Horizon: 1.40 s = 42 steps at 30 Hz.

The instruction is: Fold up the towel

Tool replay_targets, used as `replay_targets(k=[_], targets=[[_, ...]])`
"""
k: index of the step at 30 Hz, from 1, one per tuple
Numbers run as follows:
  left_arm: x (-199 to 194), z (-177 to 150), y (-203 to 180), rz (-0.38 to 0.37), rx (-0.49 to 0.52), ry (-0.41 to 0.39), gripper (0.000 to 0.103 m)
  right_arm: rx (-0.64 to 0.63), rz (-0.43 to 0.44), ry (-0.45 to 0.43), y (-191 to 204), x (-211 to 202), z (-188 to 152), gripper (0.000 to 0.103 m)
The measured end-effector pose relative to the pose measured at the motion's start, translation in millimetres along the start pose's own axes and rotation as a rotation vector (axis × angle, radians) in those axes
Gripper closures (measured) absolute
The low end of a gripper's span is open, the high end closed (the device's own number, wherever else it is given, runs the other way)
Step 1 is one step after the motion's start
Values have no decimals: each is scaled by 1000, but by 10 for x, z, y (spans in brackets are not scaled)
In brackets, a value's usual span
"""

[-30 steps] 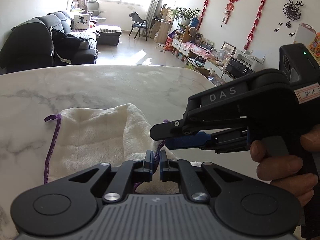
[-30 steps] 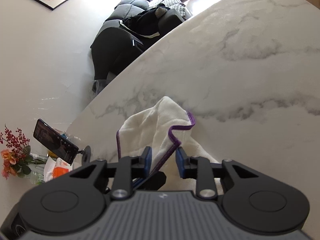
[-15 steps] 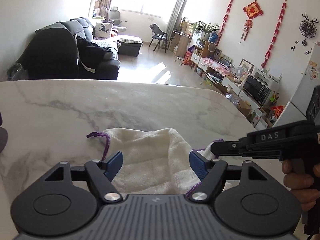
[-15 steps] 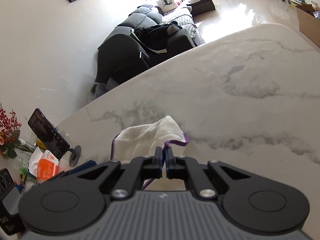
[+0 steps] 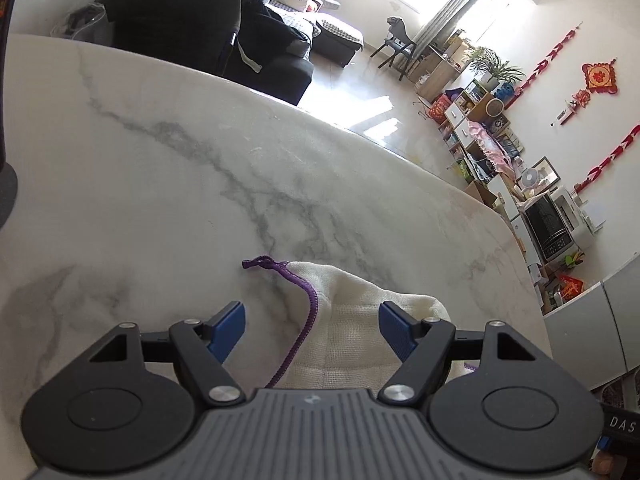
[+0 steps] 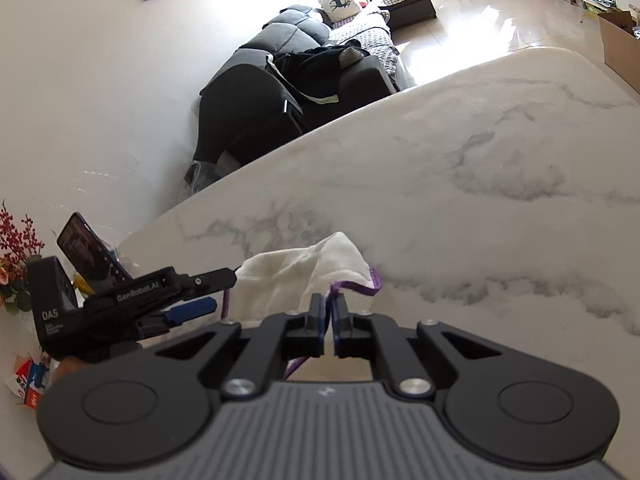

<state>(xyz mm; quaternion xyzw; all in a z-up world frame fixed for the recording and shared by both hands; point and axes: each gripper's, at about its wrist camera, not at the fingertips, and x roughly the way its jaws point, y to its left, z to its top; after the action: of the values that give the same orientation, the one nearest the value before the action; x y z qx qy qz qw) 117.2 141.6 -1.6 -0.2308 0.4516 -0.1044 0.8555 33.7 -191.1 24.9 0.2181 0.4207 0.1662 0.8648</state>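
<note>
A cream towel (image 5: pixel 356 320) with a purple hem lies bunched on the marble table (image 5: pixel 192 168), close in front of both grippers. My left gripper (image 5: pixel 312 326) stands open wide over the towel's left part. The hem runs between its blue pads (image 5: pixel 230 326), which do not touch the cloth. In the right wrist view the towel (image 6: pixel 296 268) rises to a peak, and my right gripper (image 6: pixel 330 306) is shut on its purple hem. The left gripper (image 6: pixel 216 290) shows there from the side at the towel's left edge, jaws apart.
A phone on a stand (image 6: pixel 90 250), red flowers (image 6: pixel 16 244) and a small packet (image 6: pixel 30 382) sit by the table's left end. Beyond the far table edge stands a dark sofa (image 6: pixel 280 96). Bare marble stretches ahead and to the right of the towel.
My left gripper let go of the towel, opened wide, rolled and shifted to the left along it. My right gripper closed on the purple hem and stayed in place.
</note>
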Motion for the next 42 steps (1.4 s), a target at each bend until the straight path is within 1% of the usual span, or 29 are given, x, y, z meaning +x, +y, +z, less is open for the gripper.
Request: replay_targets(k=[3,5,7,8,10,11,12,13,16,24,30,34,39,42], targets=[[136,108,83,-40,-67,35,31,-1,3,2,2,11,10,97],[198,152,137,-71,-106,42,36,-1,4,3,0,20,15,96],[251,192,184,-94,-150,60,51,0,5,4,-3,31,21,96],[276,209,207,-104,-170,68,56,1,5,5,-6,37,24,96],[329,240,254,-112,-199,84,76,0,2,5,-8,48,31,96],[354,256,279,-112,-206,84,80,-2,-1,4,-8,52,35,96],[364,261,300,-109,-210,81,88,-7,-6,2,-8,52,38,96],[359,260,312,-103,-207,72,94,-12,-11,-2,-6,44,39,97],[273,244,287,-81,-174,23,97,-25,-27,-17,-2,13,47,98],[-104,178,46,-20,-23,-113,97,-85,-59,-86,59,-193,114,99],[-319,136,-72,32,49,-197,97,-137,-97,-149,105,-368,169,99],[-371,141,-164,64,95,-226,97,-161,-127,-193,113,-457,225,99],[-362,116,-242,89,141,-231,97,-187,-176,-249,96,-509,341,99],[-307,108,-262,104,151,-232,97,-193,-198,-270,71,-505,426,99]])
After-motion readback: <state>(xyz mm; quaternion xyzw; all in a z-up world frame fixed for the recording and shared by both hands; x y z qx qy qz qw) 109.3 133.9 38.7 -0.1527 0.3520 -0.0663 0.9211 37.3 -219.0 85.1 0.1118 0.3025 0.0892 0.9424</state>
